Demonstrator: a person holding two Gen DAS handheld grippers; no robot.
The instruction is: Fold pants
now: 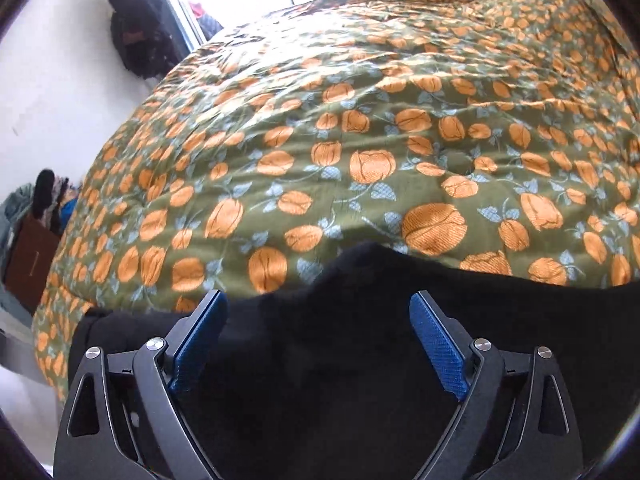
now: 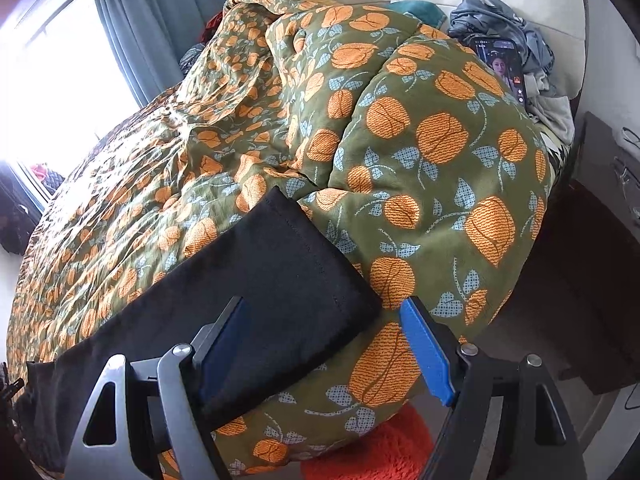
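Observation:
Black pants (image 1: pixel 340 340) lie along the near edge of a bed covered by a green quilt with orange flowers (image 1: pixel 320 140). My left gripper (image 1: pixel 318 308) is open, its blue-padded fingers spread just above the black cloth. In the right wrist view the hemmed end of the pants (image 2: pixel 280 280) lies flat on the quilt (image 2: pixel 420 160). My right gripper (image 2: pixel 322 320) is open, with its left finger over the cloth and its right finger (image 2: pixel 424 344) past the hem corner, over the quilt.
A phone with a lit screen (image 2: pixel 502 66) leans on a pile of clothes (image 2: pixel 504 24) by the headboard. An orange rug (image 2: pixel 384 452) lies on the floor below the bed edge. A dark nightstand (image 2: pixel 600 220) stands at right. A window (image 2: pixel 52 72) and a brown box (image 1: pixel 34 260) are at left.

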